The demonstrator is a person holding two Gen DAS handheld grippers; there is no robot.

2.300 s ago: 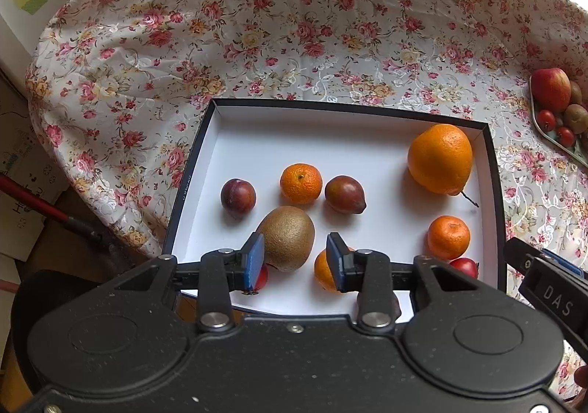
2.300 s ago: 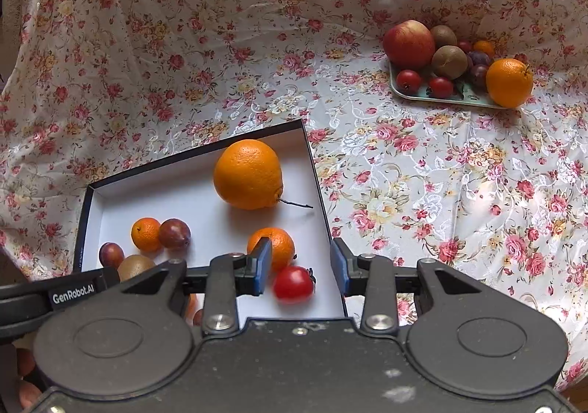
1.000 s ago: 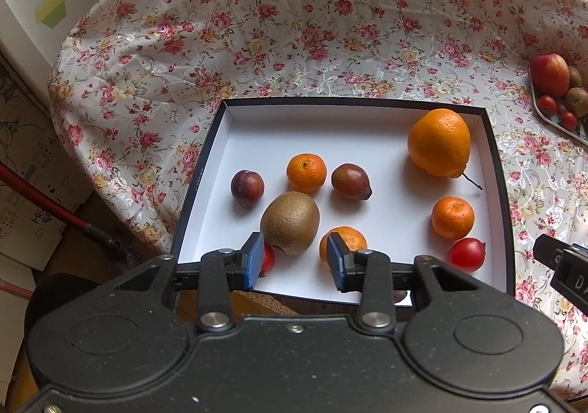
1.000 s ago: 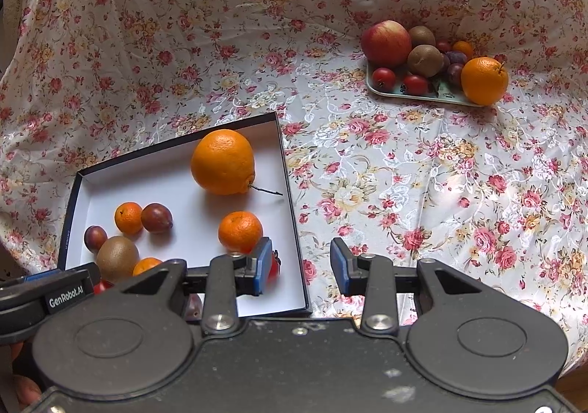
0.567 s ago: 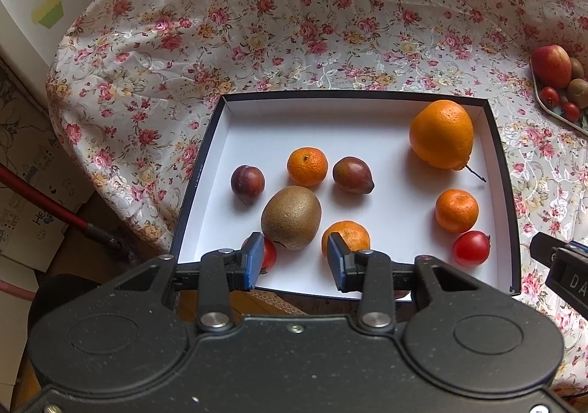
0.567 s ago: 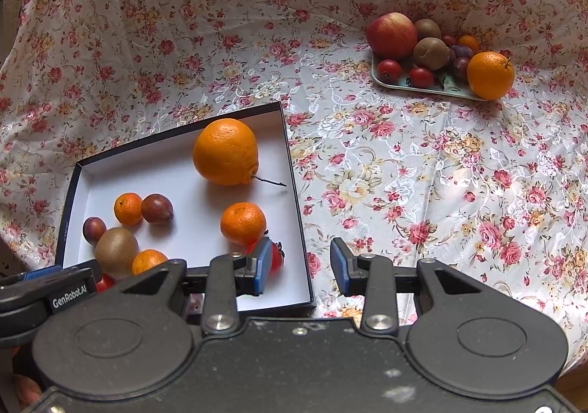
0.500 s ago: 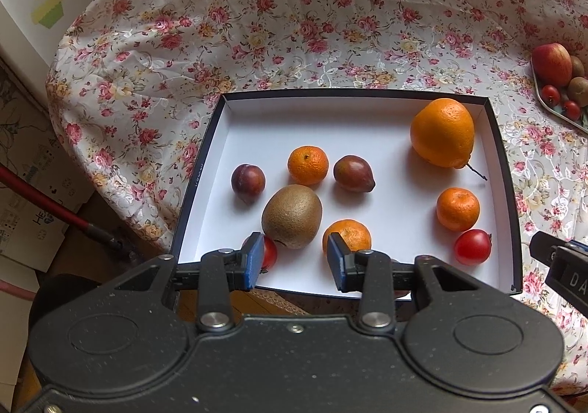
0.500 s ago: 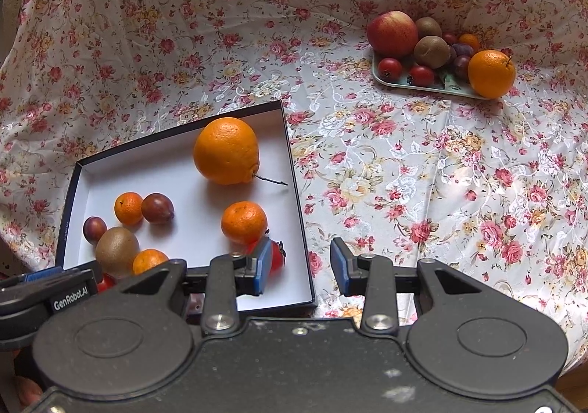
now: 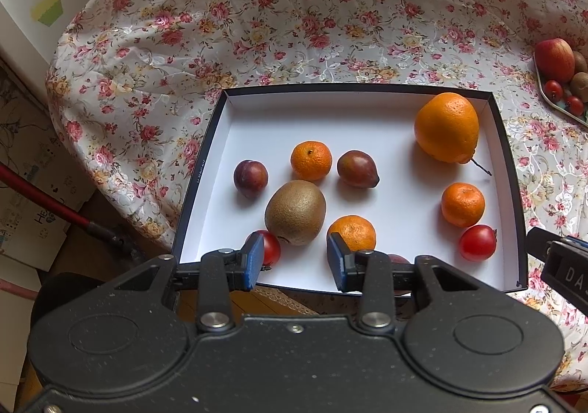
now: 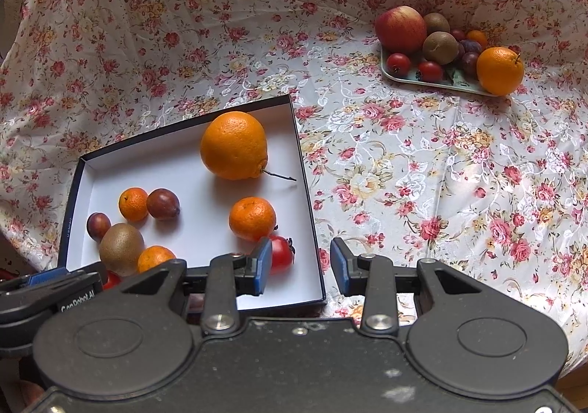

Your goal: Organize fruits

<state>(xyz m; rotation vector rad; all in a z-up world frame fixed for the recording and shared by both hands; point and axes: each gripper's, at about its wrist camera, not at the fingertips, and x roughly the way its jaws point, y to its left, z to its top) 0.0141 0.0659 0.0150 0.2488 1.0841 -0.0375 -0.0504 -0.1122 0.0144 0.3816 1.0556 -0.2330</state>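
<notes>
At centre frame of the left wrist view, the box (image 9: 205,170) holds a large orange (image 9: 446,127), kiwi (image 9: 295,212), tangerines and tomatoes. Left claw (image 9: 295,260) and right claw (image 10: 301,266) both gape wide, empty, at the box's near edge. Upper right of the right wrist view, a tray (image 10: 452,80) carries an apple (image 10: 400,28) and more fruit.

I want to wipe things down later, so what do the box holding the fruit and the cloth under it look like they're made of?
The box looks like rigid cardboard: thin straight walls, matte white inside, dark outer skin with a slight sheen at the rim. Coated paper is likely, though I can't be sure. The tablecloth looks like a glossy synthetic or satin-type fabric: floral print, raised shiny swirls and soft wrinkles that catch the light.
</notes>
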